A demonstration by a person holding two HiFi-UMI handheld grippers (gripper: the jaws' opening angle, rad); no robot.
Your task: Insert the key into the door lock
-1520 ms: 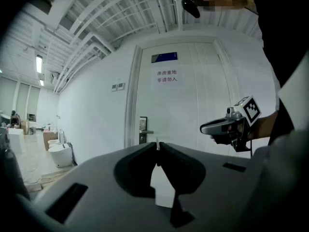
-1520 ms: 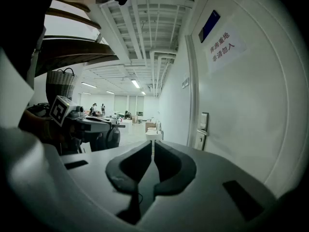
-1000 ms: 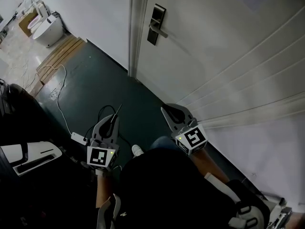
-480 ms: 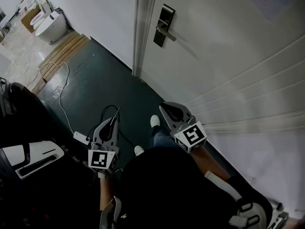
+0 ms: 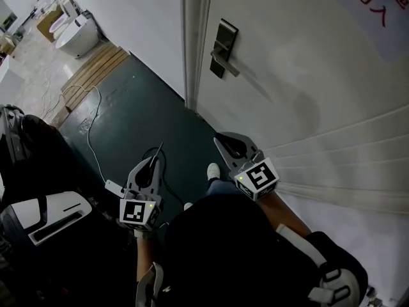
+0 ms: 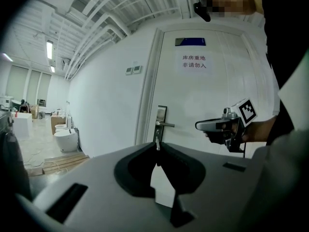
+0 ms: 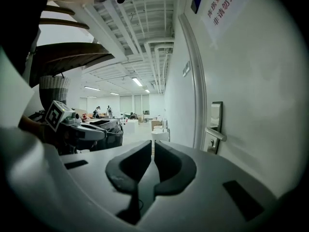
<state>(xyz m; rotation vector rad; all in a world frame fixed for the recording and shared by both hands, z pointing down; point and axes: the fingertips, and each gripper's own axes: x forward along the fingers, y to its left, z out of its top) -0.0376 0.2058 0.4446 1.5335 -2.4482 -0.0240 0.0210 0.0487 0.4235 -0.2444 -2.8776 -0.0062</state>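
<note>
1. The left hand-held gripper [image 6: 157, 153] is squeezed shut on the key [image 6: 157, 143]. The key pokes out of its tips.
2. The door lock [image 6: 161, 122] is straight ahead of it, well apart. Only open air is between them.
3. The right hand-held gripper [image 7: 152, 146] has its jaws pressed together, with nothing in them. The door lock is ahead and a bit to its right.
4. The door frame [image 5: 192, 43] runs just left of the lock.
5. A shoe [image 5: 213, 170] is on the dark floor [image 5: 140, 120] between both hand-held grippers. A toilet [image 5: 75, 38] is far off to the left.
</note>
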